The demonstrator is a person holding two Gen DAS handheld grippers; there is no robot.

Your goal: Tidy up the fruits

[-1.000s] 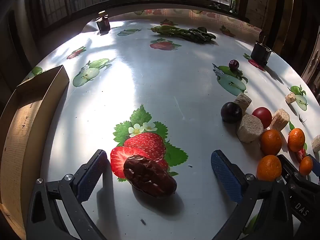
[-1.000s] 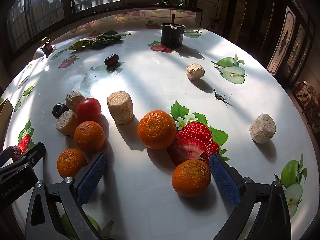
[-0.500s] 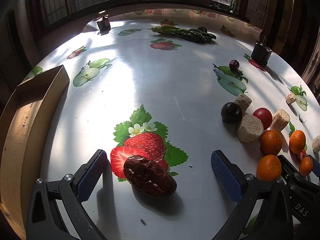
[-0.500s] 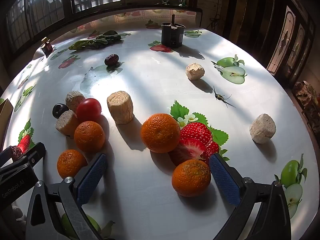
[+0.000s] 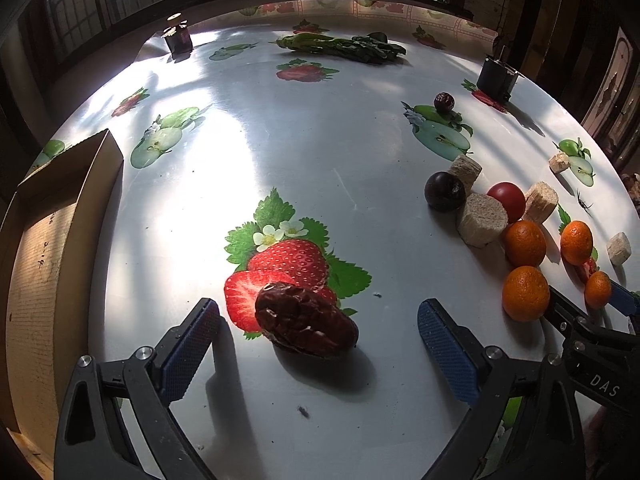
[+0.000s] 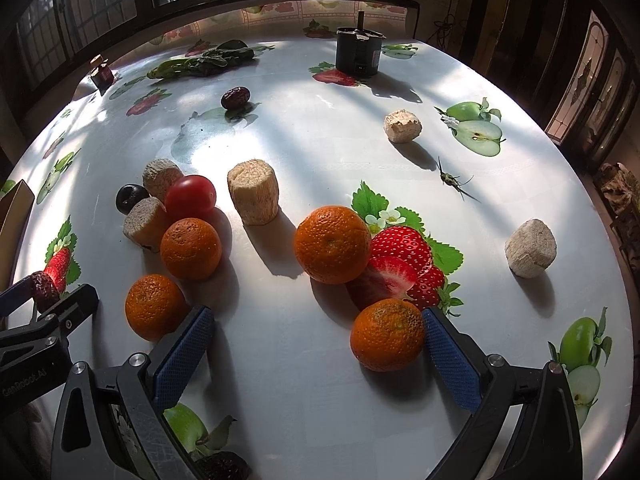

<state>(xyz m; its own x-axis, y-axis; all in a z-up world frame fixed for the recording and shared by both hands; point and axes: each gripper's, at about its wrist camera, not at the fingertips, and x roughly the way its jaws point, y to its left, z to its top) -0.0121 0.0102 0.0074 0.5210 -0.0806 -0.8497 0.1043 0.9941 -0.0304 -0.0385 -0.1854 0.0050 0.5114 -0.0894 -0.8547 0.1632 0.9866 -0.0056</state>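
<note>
My left gripper point(image 5: 319, 322) is open, with a wrinkled dark red date point(image 5: 305, 322) lying on the table between its fingers, touching neither pad. My right gripper point(image 6: 316, 328) is open around a small orange point(image 6: 387, 334) that rests against its right pad point(image 6: 450, 364). A bigger orange point(image 6: 332, 244) sits just beyond. Two more oranges point(image 6: 191, 248) lie left of it, one point(image 6: 154, 306) beside my left pad. A red tomato point(image 6: 190, 197), a dark plum point(image 6: 131, 198) and a second date point(image 6: 235, 98) lie farther off.
A cardboard box point(image 5: 48, 240) stands at the table's left edge. Several beige cork-like cylinders point(image 6: 253, 191) are scattered among the fruit. A black can point(image 6: 357, 51), leafy greens point(image 6: 200, 65) and a small jar point(image 6: 102, 73) stand at the far side. An insect point(image 6: 452, 179) sits on the cloth.
The bigger orange has rolled slightly toward my right gripper, and that gripper has edged forward around the small orange. The left gripper and the date have barely moved.
</note>
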